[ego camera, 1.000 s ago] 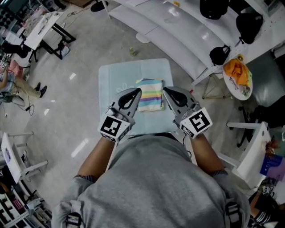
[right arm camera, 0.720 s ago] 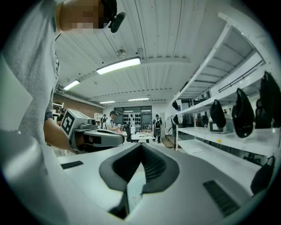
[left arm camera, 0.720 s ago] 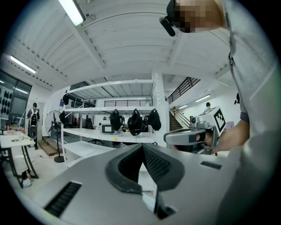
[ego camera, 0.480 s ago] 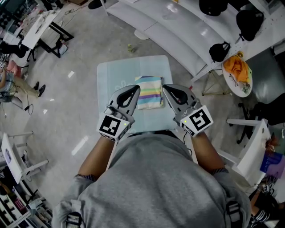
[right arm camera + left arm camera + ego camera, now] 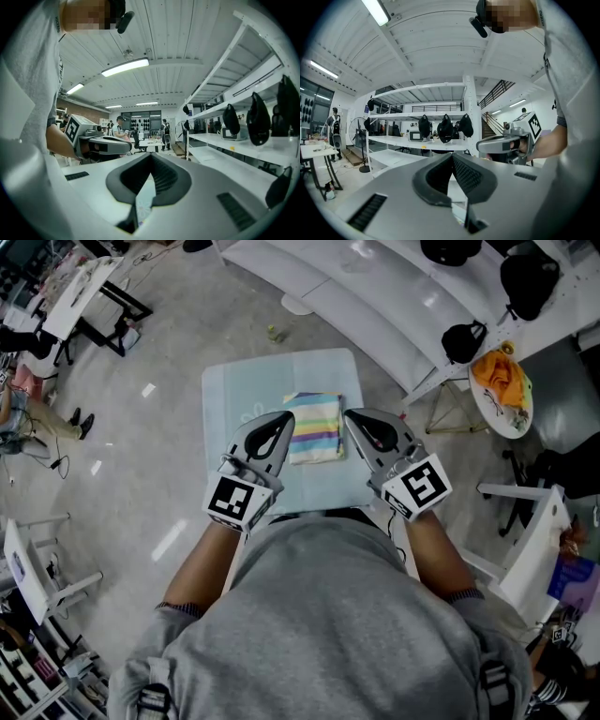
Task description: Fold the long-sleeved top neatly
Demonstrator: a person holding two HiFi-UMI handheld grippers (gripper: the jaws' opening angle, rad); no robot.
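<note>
The long-sleeved top (image 5: 316, 427), striped in pastel colours, lies folded into a small rectangle on the light blue table (image 5: 234, 395). My left gripper (image 5: 284, 418) hovers just left of the top, jaws shut with nothing between them. On the top's right side my right gripper (image 5: 349, 415) is likewise shut and empty. Both point level away from the person, over the table's near half. The left gripper view shows its own closed jaws (image 5: 452, 157) and the right gripper (image 5: 501, 145) beside them. In the right gripper view the pads meet (image 5: 151, 157), with the left gripper (image 5: 105, 145) at the left.
White shelving (image 5: 375, 306) runs across the far right, with black bags (image 5: 462, 343) on it. A round side table with an orange cloth (image 5: 502, 395) stands at right, a white chair (image 5: 534, 549) nearer. Desks (image 5: 84, 296) and people are at far left.
Both grippers stay shut and keep their places beside the folded top. Only the head view has drifted slightly.
</note>
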